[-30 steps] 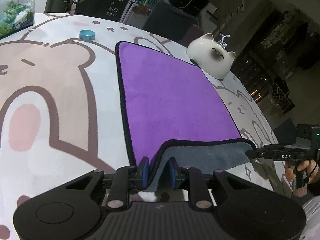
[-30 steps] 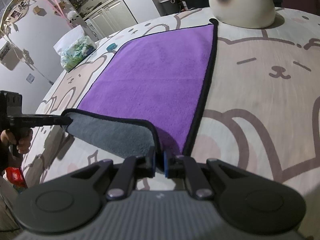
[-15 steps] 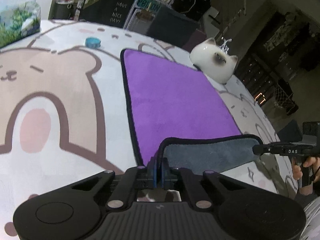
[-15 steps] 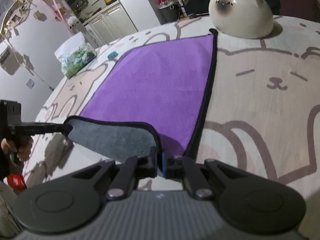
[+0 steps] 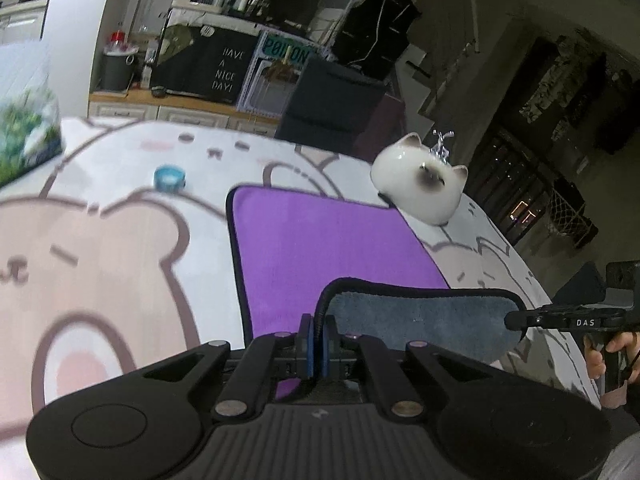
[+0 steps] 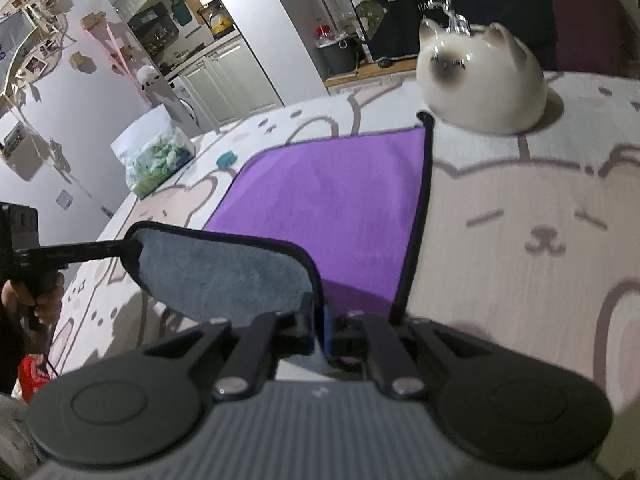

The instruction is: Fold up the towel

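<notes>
A purple towel [image 5: 320,248] with a grey underside and black trim lies on a bear-print cloth. Its near edge is lifted off the cloth and shows grey [image 5: 420,316]. My left gripper [image 5: 319,332] is shut on the near left corner. My right gripper [image 6: 319,320] is shut on the near right corner, and the towel [image 6: 332,208] stretches away from it with the grey flap [image 6: 224,272] hanging between both grippers. Each gripper shows in the other's view: the right one [image 5: 516,320] and the left one [image 6: 124,246].
A white ceramic cat [image 5: 420,188] sits at the towel's far right corner, also in the right wrist view [image 6: 480,80]. A blue tape roll [image 5: 169,176] and a bag of greens [image 6: 160,160] lie beyond the far left side. Furniture stands behind the table.
Both grippers have risen and moved forward with the near edge, lifting it higher off the cloth. The left gripper's fingers have closed tighter on its corner.
</notes>
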Available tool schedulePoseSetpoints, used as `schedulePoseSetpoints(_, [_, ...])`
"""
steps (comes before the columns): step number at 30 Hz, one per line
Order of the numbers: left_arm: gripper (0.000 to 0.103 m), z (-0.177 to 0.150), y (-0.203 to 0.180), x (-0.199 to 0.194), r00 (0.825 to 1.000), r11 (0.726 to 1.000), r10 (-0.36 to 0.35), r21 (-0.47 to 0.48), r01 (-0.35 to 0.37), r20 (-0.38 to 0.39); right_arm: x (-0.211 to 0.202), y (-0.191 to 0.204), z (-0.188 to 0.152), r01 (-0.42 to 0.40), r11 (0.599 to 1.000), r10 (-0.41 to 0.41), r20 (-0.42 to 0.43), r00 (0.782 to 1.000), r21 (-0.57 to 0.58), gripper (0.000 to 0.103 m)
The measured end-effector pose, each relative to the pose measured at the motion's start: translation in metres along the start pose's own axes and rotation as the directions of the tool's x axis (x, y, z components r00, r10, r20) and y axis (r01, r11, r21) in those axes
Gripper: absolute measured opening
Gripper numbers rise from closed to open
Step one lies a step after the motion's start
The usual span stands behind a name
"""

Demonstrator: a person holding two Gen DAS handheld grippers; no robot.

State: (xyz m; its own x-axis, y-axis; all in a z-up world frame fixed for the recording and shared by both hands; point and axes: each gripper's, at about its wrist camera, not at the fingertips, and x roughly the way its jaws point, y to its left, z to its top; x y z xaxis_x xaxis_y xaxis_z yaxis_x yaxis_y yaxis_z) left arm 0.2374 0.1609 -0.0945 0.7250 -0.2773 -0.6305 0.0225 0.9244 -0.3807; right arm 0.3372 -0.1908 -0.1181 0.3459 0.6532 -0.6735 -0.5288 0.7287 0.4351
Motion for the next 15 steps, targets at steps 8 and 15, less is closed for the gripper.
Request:
schedulePoseSetpoints(8, [0.004,0.044,0.008,0.035,0.999,0.998,0.044,0.035,-0.044,0.002,0.015,-0.014,0.052,0.032,0.999,-0.03,0.043,0.999,-0.033,0.005])
schedulePoseSetpoints(15, [0.004,0.075,0.022,0.059,0.998,0.997,0.065,0.034,-0.065,-0.001,0.038,-0.023,0.082,0.053,0.997,-0.051,0.057,0.997,-0.048,0.005])
